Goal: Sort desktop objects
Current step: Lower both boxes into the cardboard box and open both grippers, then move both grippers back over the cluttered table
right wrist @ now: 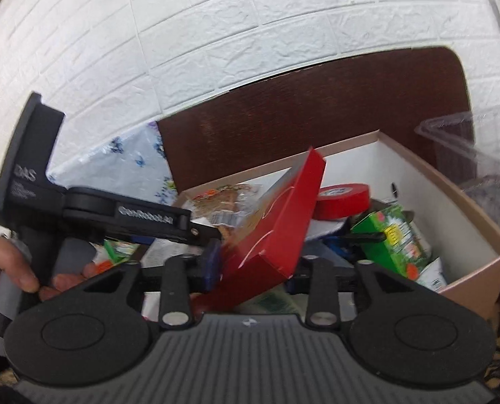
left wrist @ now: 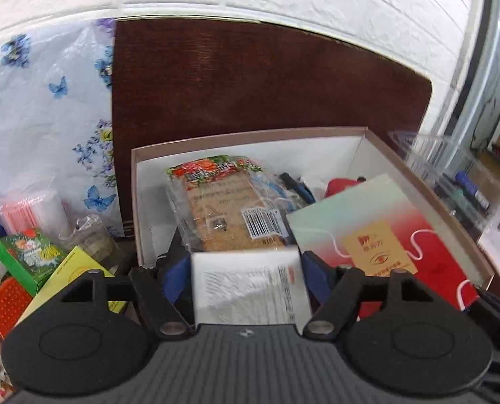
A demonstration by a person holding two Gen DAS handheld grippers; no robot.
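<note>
Cardboard bin: we see a white-lined cardboard box (left wrist: 418, 198) on the dark wooden desk (left wrist: 250, 84), already crowded, so we take it as the place where the desk's loose things are being gathered.
White box: a white printed carton (left wrist: 250, 286) sits between the blue pads of our left gripper (left wrist: 246, 281), at the box's near rim; the pads meet its two sides, so we judge it pinched, held low for setting inside.
Red box: a flat red carton (right wrist: 276, 222) leans tilted across the bin's contents, one lower corner between the fingers of our right gripper (right wrist: 253, 271). The left pad (right wrist: 212, 262) is at its edge; the other stands clear, so we read these jaws as spread and the carton as let go, or nearly.
Already inside: a clear-wrapped packet with a barcode (left wrist: 223, 208), a roll of red tape (right wrist: 344, 198), a green carton (right wrist: 398, 239).
Still outside: a second green carton (left wrist: 31, 256) and a yellow one (left wrist: 71, 269) lie to the left of the bin, likely next.
Left hand pose: angled down over the near rim; in the right view a person's hand (right wrist: 10, 269) grips its handle.
Right hand pose: nearly level, aimed across the bin's opening.
</note>
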